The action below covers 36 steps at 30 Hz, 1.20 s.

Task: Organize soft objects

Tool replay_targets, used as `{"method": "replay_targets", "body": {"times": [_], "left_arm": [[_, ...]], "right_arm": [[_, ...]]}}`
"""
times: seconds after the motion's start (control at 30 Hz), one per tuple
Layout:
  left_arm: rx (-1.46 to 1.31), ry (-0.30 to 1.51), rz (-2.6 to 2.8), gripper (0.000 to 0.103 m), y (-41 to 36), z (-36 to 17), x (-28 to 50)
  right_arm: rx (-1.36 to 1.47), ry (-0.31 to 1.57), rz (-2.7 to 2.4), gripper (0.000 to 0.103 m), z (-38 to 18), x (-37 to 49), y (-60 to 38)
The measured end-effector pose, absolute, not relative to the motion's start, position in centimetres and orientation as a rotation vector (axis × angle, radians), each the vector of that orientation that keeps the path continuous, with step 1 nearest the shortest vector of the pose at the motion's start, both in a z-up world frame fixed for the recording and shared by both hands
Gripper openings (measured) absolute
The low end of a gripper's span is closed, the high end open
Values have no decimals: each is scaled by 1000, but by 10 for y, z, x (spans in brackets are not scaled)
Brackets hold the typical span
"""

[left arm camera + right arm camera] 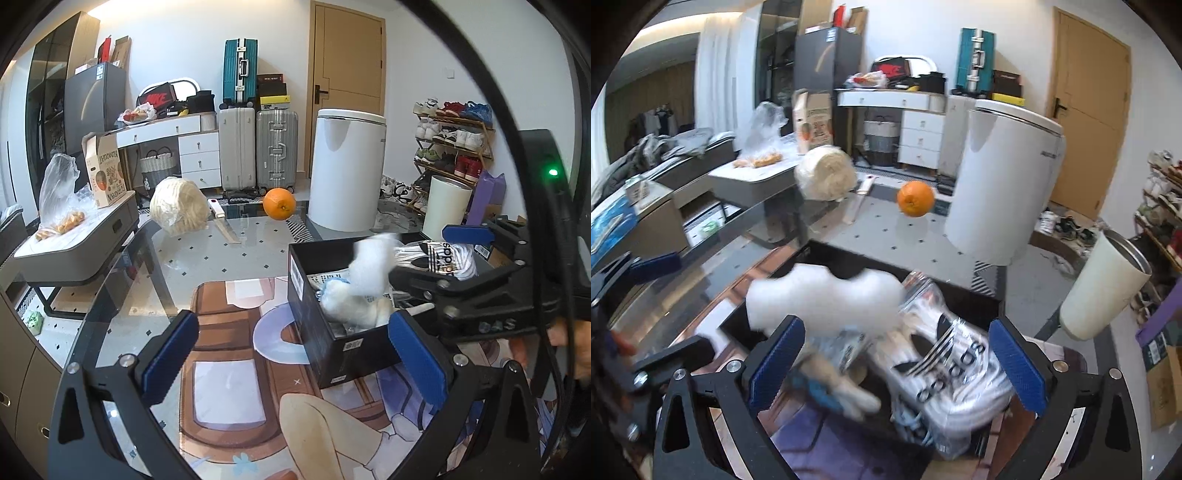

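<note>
A black box stands on the glass table. In it lie a white plush toy, blurred by motion, and a bagged Adidas cloth. My left gripper is open and empty, its right pad beside the box's near corner. My right gripper is open above the box, with the plush toy and the Adidas bag between and beyond its fingers. It also shows in the left wrist view, reaching over the box from the right.
An orange, a bagged ball of cream yarn and a knife lie at the table's far side. A cream tumbler stands right of the box. A printed mat covers the near table. A white bin stands behind.
</note>
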<state>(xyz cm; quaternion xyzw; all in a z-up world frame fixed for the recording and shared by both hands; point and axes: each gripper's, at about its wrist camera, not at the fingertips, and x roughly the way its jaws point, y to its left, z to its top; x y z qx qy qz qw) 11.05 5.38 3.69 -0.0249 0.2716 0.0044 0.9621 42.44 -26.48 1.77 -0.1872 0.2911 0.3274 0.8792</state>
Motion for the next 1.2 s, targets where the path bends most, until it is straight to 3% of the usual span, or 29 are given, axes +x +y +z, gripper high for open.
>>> {"method": "replay_targets", "body": {"times": [0.37, 1.2], "left_arm": [[-72, 545, 2, 103, 57, 33, 113], [-65, 470, -29, 103, 32, 29, 86]], "right_arm": [[-301, 563, 628, 102, 18, 437, -275], [-219, 491, 722, 102, 9, 369, -345]]}}
